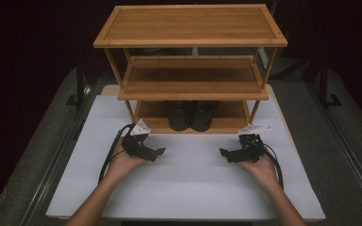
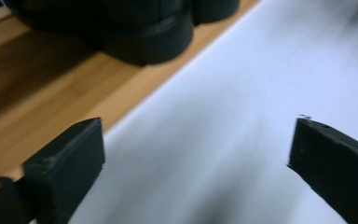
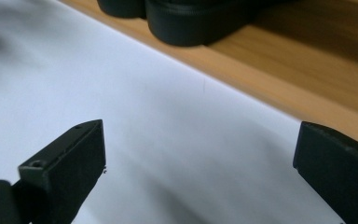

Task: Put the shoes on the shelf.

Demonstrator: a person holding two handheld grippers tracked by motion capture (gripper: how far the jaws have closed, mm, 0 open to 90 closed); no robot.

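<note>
My high view looks down; both gripper views sit low, close, sharing the black shoes (image 1: 191, 115) at upper frame.

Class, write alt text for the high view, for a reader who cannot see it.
Two hands hold the left gripper and right gripper over a white table, jaws open and empty. Behind stands a three-tier wooden shelf rack, a pair of black shoes on its bottom shelf.

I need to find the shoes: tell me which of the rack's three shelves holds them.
The bottom shelf. The pair of black shoes stands at its middle, toes toward the table; the middle shelf and top shelf are bare wood.
</note>
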